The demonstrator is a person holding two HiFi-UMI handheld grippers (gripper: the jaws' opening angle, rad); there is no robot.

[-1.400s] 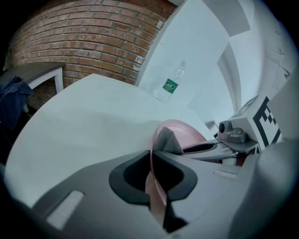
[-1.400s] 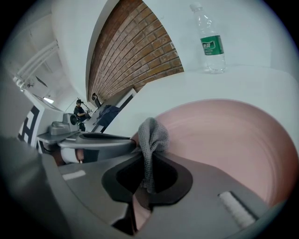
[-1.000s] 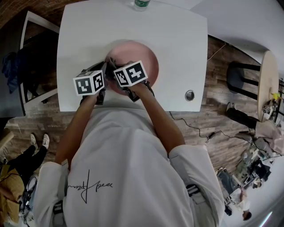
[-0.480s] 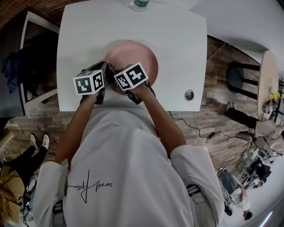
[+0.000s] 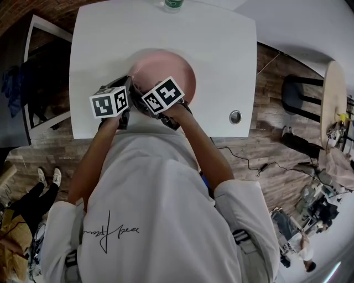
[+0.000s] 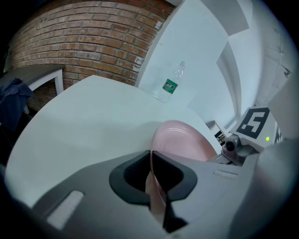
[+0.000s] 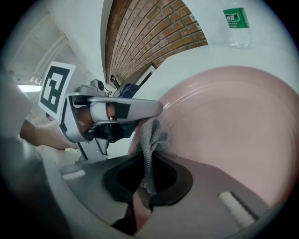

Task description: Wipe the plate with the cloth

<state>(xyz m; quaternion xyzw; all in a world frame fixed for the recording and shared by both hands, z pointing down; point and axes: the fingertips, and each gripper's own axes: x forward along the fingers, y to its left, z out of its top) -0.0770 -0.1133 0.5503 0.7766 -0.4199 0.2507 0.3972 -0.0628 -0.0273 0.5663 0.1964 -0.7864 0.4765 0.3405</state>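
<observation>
The left gripper (image 6: 155,186) clamped the pink plate's (image 7: 224,130) near rim on the white table (image 5: 166,38); the right gripper (image 7: 147,186) pinched the grey cloth (image 7: 152,137), touching the plate just beside it. Wiping seemed under way; next the cloth needed sweeping toward the far rim

The plate (image 5: 172,67) lies on the desk (image 5: 221,61) toward its near edge, the bottle (image 5: 176,4) behind it at the far edge. The left gripper (image 6: 152,161) is on the plate's left rim, with the right gripper (image 7: 148,164) just right of it and its cloth (image 7: 152,137) against the plate. A round insert (image 5: 235,116) sits by the near right corner
</observation>
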